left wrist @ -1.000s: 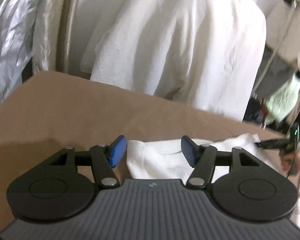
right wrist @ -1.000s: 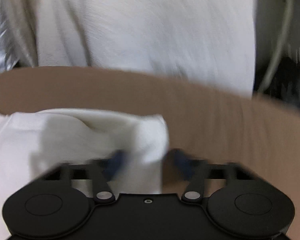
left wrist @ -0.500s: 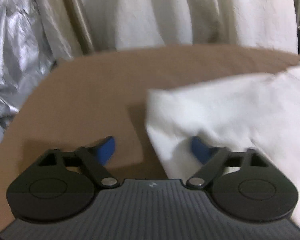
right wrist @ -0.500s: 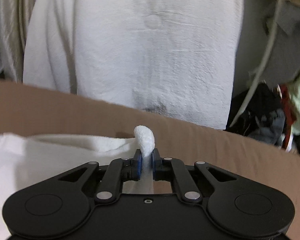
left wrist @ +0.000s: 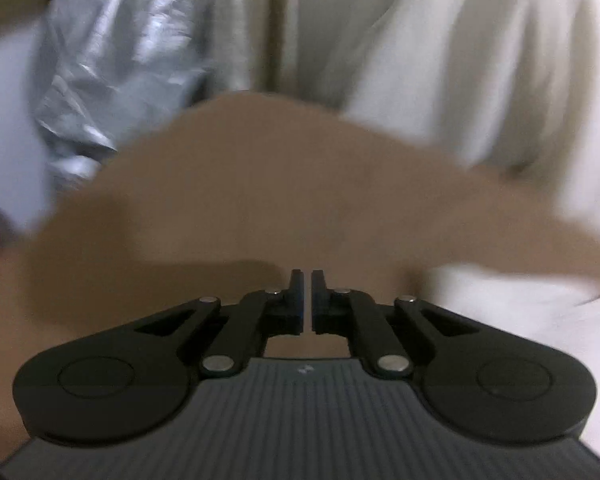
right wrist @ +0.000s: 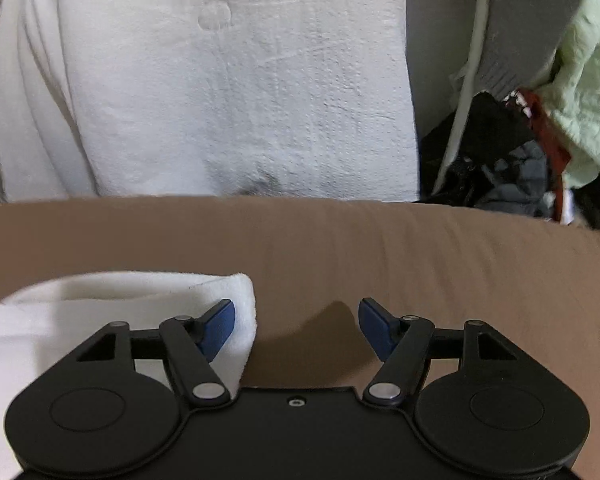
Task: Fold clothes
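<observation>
**Between folds: one gripper lets go, the other is closed on nothing**

The soft white cloth garment [right wrist: 112, 312] lies on the flat brown table top [right wrist: 420, 264]. In the right wrist view it sits at the near left, with its rounded folded edge just beside the left blue pad. In the left wrist view the same white garment [left wrist: 520, 312] is a blurry patch at the near right.

The right gripper [right wrist: 296, 326] has its jaws opening. Nothing is between them, only bare brown table. The garment's edge is next to one pad but not pinched.

The left gripper [left wrist: 307, 300] is clenched tight, with just a thin gap between its black fingers. It holds nothing. The garment is off to its right, apart from it.

It looks like one fold has just been laid down and the next grab has not begun. For the next move, I think the left gripper must open up and go to a garment edge on its right. The right gripper can take the folded edge close by.

Both grippers tip down toward the table. Far behind hangs a big white textured towel [right wrist: 240, 80], with a crinkly silver sheet [left wrist: 112, 64] at the far left.
</observation>
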A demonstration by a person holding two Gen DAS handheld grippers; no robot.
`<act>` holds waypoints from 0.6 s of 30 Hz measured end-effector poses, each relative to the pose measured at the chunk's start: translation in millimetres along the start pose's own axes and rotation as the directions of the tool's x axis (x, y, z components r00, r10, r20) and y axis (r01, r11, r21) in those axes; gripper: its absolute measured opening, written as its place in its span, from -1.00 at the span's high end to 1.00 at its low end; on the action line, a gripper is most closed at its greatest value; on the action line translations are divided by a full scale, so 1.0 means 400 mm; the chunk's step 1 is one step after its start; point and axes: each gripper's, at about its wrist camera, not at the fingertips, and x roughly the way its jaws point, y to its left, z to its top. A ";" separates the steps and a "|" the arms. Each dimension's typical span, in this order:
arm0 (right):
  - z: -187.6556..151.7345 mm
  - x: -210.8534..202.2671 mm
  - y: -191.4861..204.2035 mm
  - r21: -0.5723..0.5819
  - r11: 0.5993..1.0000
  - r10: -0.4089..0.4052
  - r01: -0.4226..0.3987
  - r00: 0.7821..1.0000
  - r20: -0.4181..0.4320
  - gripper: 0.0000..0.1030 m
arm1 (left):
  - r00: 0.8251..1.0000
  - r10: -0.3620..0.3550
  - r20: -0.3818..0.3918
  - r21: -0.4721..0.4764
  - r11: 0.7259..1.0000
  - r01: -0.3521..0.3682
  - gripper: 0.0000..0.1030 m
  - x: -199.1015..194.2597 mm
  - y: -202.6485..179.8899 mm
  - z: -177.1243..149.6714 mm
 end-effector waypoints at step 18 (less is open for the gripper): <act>-0.032 0.028 -0.113 0.397 0.865 0.343 -0.308 0.939 -0.019 -0.53 | 0.997 0.081 0.011 0.296 0.952 -0.080 0.87 0.077 -0.377 -0.055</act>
